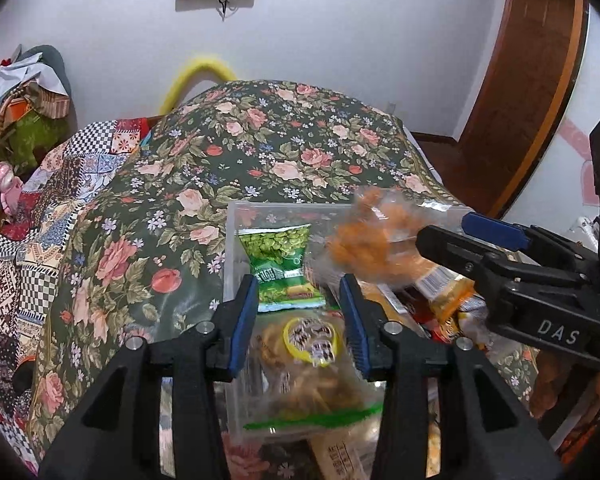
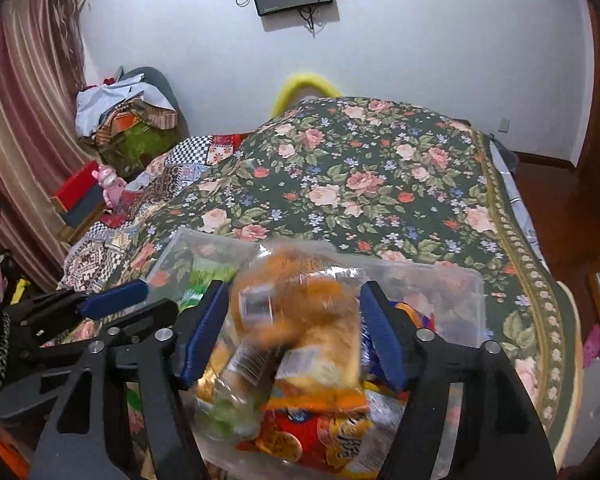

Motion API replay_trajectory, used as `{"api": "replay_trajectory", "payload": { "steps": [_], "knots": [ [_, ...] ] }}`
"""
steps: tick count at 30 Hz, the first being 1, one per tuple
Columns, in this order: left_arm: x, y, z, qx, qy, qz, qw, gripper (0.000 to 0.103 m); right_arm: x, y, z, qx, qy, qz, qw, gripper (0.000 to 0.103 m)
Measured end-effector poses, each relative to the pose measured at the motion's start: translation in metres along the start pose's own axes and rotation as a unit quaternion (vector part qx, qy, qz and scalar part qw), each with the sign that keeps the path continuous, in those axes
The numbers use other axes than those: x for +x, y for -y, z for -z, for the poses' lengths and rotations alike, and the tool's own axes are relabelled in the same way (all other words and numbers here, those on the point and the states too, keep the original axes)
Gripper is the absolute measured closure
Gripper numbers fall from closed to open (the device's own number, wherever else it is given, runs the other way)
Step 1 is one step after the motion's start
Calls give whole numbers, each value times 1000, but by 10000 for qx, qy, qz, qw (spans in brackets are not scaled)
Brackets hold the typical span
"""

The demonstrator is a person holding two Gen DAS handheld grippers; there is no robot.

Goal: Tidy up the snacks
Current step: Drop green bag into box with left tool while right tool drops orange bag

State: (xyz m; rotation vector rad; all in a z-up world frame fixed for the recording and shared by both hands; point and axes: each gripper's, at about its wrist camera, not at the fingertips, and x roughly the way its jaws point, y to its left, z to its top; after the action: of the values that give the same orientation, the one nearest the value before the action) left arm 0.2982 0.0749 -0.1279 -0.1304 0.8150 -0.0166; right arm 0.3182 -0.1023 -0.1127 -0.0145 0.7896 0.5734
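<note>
Bed: snack bag btwn R fingers

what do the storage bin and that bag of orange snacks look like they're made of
The storage bin looks like clear, slightly frosted rigid plastic: the floral bedspread shows through its walls. The bag of orange snacks looks like thin, glossy transparent film, crinkled with glare streaks and the contents visible through it; blur leaves the details uncertain.

- Clear plastic bin on the floral bedspread: piled with snack packets, little room inside
- Behind the bin the bedspread lies bare
- Blurred clear bag of orange snacks hangs above the bin
</note>
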Motion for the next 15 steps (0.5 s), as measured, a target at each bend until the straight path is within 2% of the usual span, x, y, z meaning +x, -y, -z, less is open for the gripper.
{"api": "replay_trajectory", "payload": {
  "steps": [6, 11, 15],
  "knots": [
    [-27, 3, 14, 68, 80, 58, 9999, 58, -23, 6, 9, 71, 102, -108, 9999, 35],
    [-48, 6, 33, 128, 151, 59, 9998, 40, -46, 5, 34, 105, 72, -217, 9997, 33],
    [-60, 11, 54, 288, 90, 50, 9995, 37, -55, 2, 55, 101, -55, -283, 9995, 28]
  ]
}}
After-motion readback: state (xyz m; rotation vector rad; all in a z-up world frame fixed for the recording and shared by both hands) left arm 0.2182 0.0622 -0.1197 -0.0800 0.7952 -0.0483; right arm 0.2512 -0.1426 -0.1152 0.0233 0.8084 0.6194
